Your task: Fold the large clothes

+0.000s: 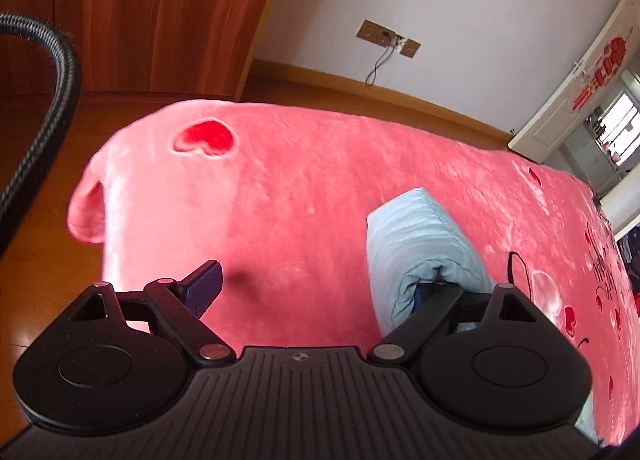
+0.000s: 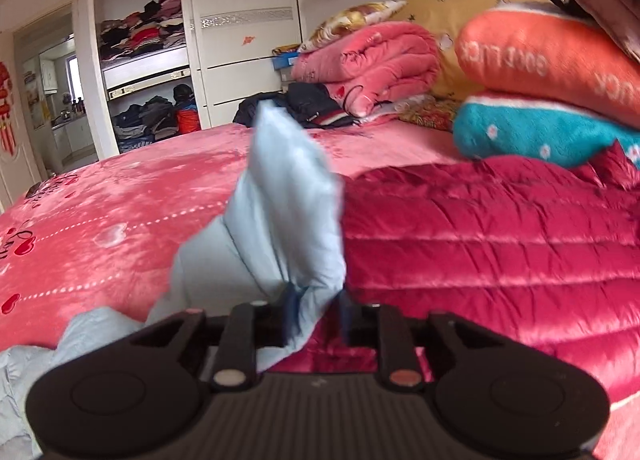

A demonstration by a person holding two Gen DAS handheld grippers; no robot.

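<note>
Pale blue garment: on pink bedspread, rising in a peak straight ahead of right tongs; lower fold lying between the two fingers, which stand partly apart; blurred, so contact of pads with cloth cannot be told. Rest of it trailing down and left of those tongs.

Same garment ahead and right of left tongs; folded edge draped over the right finger. Left finger bare and well apart from it; jaws wide open, nothing pinched.

Red quilted coat: spread just right of right tongs, touching the blue garment's right side.

Beyond, far from right tongs: stacked pillows, orange over teal; folded pink quilt; dark clothes behind the blue peak.

Open wardrobe, far left: shelves filled with folded clothes.

Ahead of left tongs: bare bedspread with red heart; wooden cabinet beyond; black hose at left.
</note>
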